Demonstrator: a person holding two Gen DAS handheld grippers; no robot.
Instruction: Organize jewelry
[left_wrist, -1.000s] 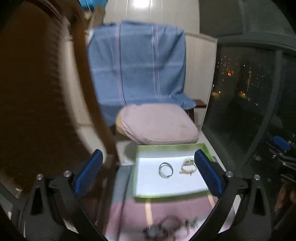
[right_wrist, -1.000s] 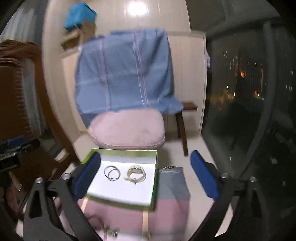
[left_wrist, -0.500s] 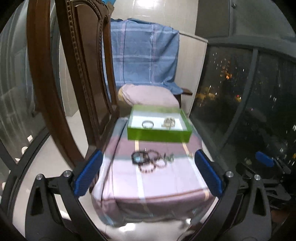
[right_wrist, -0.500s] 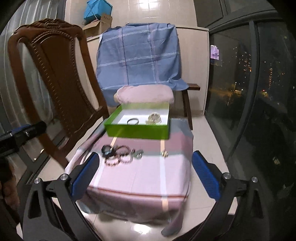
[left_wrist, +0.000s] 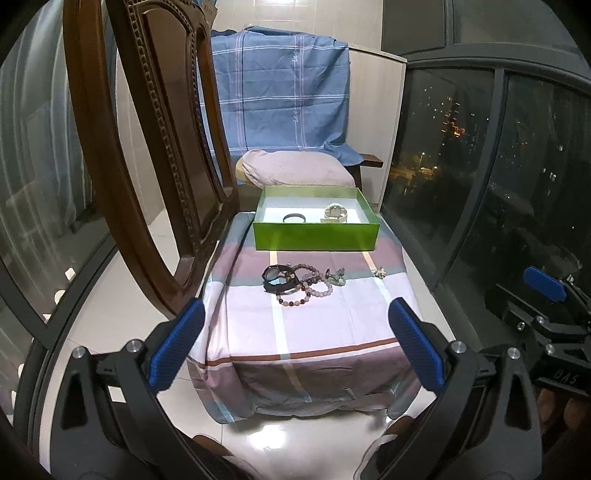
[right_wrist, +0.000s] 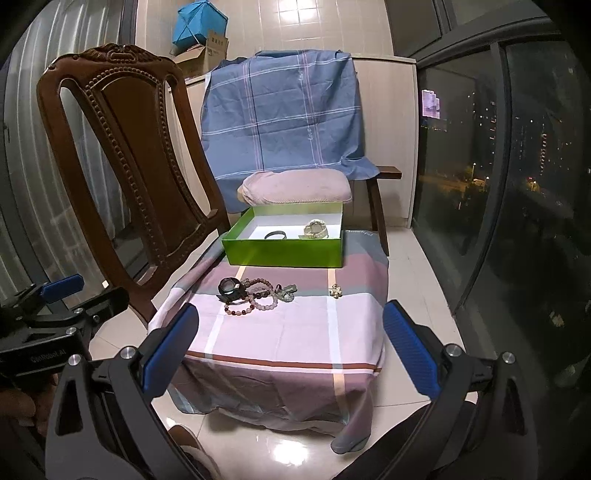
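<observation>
Left wrist view shows our left tool (left_wrist: 295, 347) with its blue-padded fingers spread wide and gripping nothing, held back from the near edge of the tabletop (left_wrist: 314, 332), which is draped in a pink, mauve and grey checked cloth. Straight ahead of this tool, well beyond its fingertips, lies a tangled heap of jewelry: a dark round-faced watch (left_wrist: 275, 275) touching a pair of pink and brown beaded bracelets (left_wrist: 304, 290), with a small greenish trinket (left_wrist: 338, 277) just to their right and a tiny pale charm (left_wrist: 379, 273) lying apart farther right. Beyond the heap stands an open green cardboard box with a white inside (left_wrist: 316, 236), holding a dark bangle (left_wrist: 294, 218) on its left and a cream-coloured watch (left_wrist: 335, 213) on its right. A carved brown wooden chair back (left_wrist: 147, 147) rises to the left of the tool, and a blue checked cloth (left_wrist: 280, 92) hangs behind a pink cushion (left_wrist: 295, 171) far ahead. From the right wrist view, our right tool (right_wrist: 290, 345) is likewise spread wide and carries nothing, hovering short of the tabletop's near edge, with the heap ahead and slightly left of it.
</observation>
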